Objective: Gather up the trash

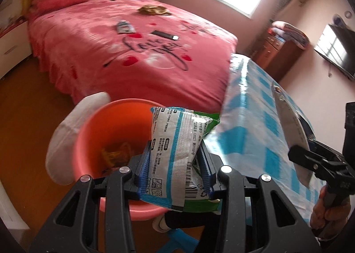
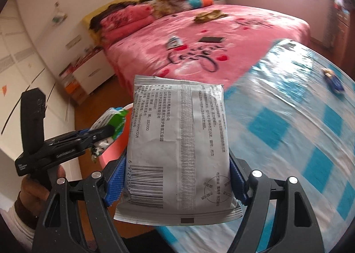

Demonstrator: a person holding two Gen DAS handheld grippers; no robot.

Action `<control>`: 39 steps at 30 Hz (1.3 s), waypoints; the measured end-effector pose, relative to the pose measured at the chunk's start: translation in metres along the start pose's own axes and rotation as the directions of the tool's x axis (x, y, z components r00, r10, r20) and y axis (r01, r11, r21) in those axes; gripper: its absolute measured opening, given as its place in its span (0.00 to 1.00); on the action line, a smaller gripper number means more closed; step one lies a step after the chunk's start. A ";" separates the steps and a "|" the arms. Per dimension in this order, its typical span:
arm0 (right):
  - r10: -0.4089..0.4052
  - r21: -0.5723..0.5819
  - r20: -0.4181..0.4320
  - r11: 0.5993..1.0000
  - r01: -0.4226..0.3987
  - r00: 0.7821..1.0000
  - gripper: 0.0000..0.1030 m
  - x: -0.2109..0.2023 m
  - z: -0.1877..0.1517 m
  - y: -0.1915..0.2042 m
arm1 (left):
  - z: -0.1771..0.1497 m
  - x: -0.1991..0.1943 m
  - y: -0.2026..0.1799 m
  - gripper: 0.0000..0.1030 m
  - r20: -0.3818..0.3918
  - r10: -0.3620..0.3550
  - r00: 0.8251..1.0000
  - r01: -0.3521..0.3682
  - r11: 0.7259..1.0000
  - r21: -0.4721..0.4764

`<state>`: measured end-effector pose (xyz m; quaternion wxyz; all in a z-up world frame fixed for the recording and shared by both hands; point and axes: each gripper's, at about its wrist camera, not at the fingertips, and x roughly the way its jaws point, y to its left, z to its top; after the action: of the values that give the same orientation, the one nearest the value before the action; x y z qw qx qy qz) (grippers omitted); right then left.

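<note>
My left gripper (image 1: 175, 164) is shut on a green and white wet-wipe packet (image 1: 175, 155) and holds it over the rim of an orange bin (image 1: 115, 124) with wrappers at its bottom. My right gripper (image 2: 177, 177) is shut on a grey foil packet (image 2: 179, 142) with a barcode, just right of the bin (image 2: 111, 153). The left gripper also shows in the right wrist view (image 2: 106, 135), at the left. The grey packet shows edge-on in the left wrist view (image 1: 290, 124). A small blue wrapper (image 2: 334, 79) lies on the checked table (image 2: 288, 142).
A pink bed (image 1: 133, 53) beyond the bin carries a brown crumpled wrapper (image 1: 154, 9), a small white packet (image 1: 125, 26) and a black remote (image 1: 165, 34). A white cloth (image 1: 73, 130) hangs at the bin's left. A wooden cabinet (image 1: 279, 53) and a wall television (image 1: 337, 50) stand to the right.
</note>
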<state>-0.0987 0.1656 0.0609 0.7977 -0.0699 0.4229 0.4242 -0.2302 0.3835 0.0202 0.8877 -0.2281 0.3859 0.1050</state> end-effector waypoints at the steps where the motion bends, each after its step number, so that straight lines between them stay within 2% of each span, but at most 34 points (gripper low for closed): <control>1: 0.008 -0.020 -0.010 1.000 -0.009 1.000 0.75 0.007 0.003 0.008 | 0.000 0.001 0.008 0.40 -0.001 0.010 1.000 -0.010 1.000 -0.015; 9: 0.046 -0.105 -0.065 0.993 -0.052 0.997 0.75 0.048 0.018 0.048 | -0.004 0.017 0.041 0.40 -0.030 0.050 0.998 -0.052 0.995 -0.079; 15: 0.038 -0.148 -0.104 0.987 -0.054 0.994 0.77 0.079 0.025 0.064 | -0.005 0.029 0.056 0.40 -0.047 0.073 0.996 -0.077 0.992 -0.102; 16: 0.036 -0.146 -0.108 0.988 -0.051 0.993 0.79 0.083 0.024 0.064 | -0.006 0.031 0.059 0.43 -0.043 0.097 0.994 -0.101 0.990 -0.103; 17: 0.034 -0.132 -0.115 0.990 -0.049 0.993 0.81 0.087 0.024 0.062 | -0.005 0.032 0.061 0.52 -0.042 0.116 0.992 -0.119 0.988 -0.103; 18: 0.034 -0.114 -0.118 0.992 -0.048 0.992 0.82 0.090 0.025 0.060 | -0.004 0.033 0.062 0.57 -0.042 0.138 0.990 -0.142 0.985 -0.100; 19: 0.036 -0.100 -0.117 0.994 -0.048 0.992 0.83 0.090 0.026 0.057 | -0.004 0.033 0.064 0.62 -0.039 0.163 0.986 -0.166 0.981 -0.097; 20: 0.041 -0.080 -0.110 0.996 -0.050 0.993 0.86 0.088 0.026 0.053 | -0.003 0.032 0.065 0.63 -0.036 0.175 0.984 -0.177 0.980 -0.093; 24: 0.029 -0.049 -0.076 0.998 -0.033 0.997 0.87 0.077 0.025 0.043 | 0.001 0.029 0.067 0.68 -0.023 0.202 0.979 -0.203 0.975 -0.087; 30: -0.006 -0.035 -0.044 0.999 0.005 0.999 0.87 0.059 0.017 0.031 | 0.002 0.025 0.060 0.73 -0.010 0.198 0.980 -0.198 0.977 -0.078; 39: -0.004 -0.009 -0.013 1.000 0.004 1.000 0.90 0.040 0.003 0.023 | 0.003 0.017 0.037 0.76 0.007 0.162 0.987 -0.162 0.986 -0.042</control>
<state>-0.1021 0.2059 0.0391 0.7954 -0.0769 0.4261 0.4241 -0.2304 0.4177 -0.0027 0.8733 -0.2138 0.3963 0.1859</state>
